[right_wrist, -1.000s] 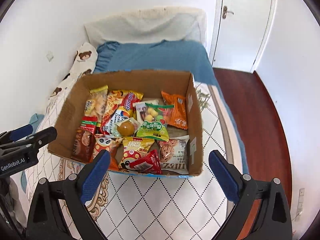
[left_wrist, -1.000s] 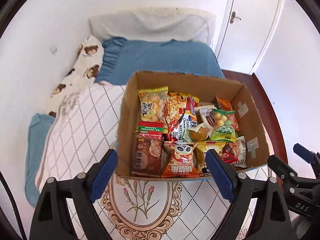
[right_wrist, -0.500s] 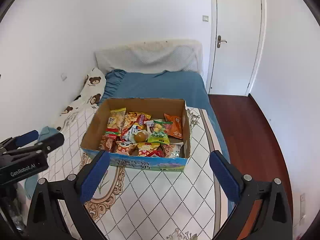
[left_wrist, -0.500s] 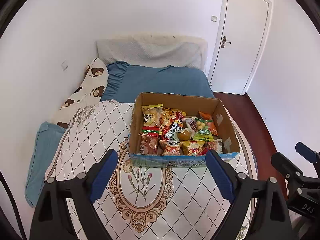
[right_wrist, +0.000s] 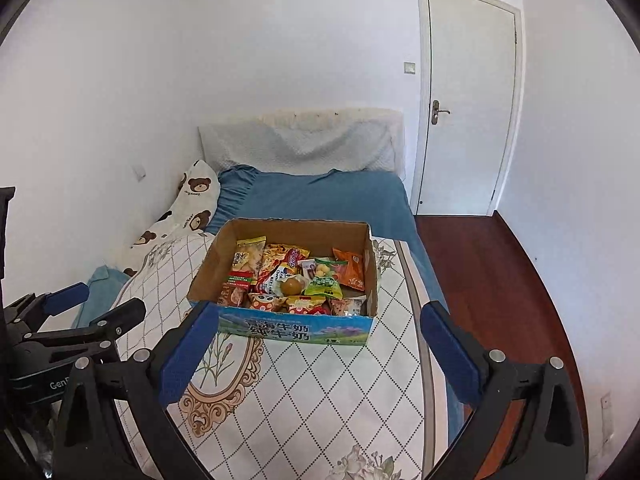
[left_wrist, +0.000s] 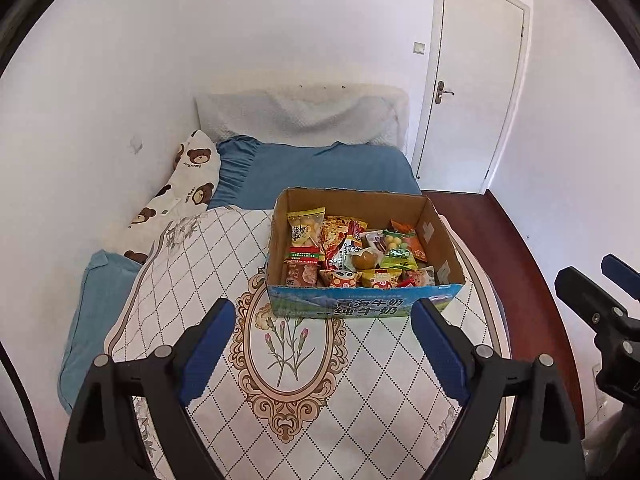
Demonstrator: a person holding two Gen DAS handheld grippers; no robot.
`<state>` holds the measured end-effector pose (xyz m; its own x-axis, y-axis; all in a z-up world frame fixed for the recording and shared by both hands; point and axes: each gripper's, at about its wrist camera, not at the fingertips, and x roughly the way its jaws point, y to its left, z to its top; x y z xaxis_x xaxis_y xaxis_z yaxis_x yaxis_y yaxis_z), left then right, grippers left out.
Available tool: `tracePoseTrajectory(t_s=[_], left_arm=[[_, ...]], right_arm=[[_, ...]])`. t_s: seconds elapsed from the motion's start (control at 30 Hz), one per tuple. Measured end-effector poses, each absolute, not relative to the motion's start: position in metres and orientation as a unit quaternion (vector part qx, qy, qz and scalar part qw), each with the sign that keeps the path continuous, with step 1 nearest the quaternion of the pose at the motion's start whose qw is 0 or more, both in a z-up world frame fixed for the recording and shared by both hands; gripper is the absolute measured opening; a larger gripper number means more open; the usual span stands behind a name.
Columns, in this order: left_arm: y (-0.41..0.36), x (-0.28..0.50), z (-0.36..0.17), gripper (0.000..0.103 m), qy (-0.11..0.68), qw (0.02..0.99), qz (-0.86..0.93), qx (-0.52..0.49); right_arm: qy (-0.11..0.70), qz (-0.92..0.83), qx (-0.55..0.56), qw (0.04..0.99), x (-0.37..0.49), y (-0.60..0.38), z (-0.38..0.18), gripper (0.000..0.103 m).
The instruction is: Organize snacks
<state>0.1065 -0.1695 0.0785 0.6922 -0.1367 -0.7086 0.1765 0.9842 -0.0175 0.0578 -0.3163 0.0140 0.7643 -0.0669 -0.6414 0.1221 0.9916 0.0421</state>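
Note:
An open cardboard box (left_wrist: 362,306) with a blue printed front stands on a quilted bed cover; it also shows in the right wrist view (right_wrist: 296,330). It holds several snack packets (left_wrist: 352,252), laid side by side (right_wrist: 296,280). My left gripper (left_wrist: 324,344) is open and empty, well back from the box's front. My right gripper (right_wrist: 316,354) is open and empty, also back from the box. Each gripper shows at the other view's edge: the right one (left_wrist: 600,300), the left one (right_wrist: 80,320).
The box sits on a white diamond-pattern quilt (left_wrist: 280,380) over a blue sheet (left_wrist: 320,168). A bear-print pillow (left_wrist: 180,200) lies at the left wall. A wooden floor (right_wrist: 480,272) and a shut white door (right_wrist: 468,100) are on the right.
Both grippers have pulled back and up from the box, which now looks smaller and farther. Both stay open and empty. The box and snacks have not moved.

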Motion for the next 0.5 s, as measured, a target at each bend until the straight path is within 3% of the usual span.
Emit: tracePoseTrajectory(t_s=[0.07,0.13,0.5], left_arm=[[-0.17,0.106,0.08,0.09,0.378,0.922,-0.083,0.024],[-0.171,0.111,0.08,0.103,0.376,0.923,-0.083,0.025],[-0.183,0.158,0.061,0.103,0.373,0.925,-0.067,0.028]], right_arm=[[0.339,-0.052,0.041,0.939,0.058,-0.316,0.014,0.103],[0.338,-0.052,0.044,0.939,0.063,-0.318,0.01,0.103],[0.352,-0.083,0.044,0.931,0.112,-0.339,-0.026,0.103]])
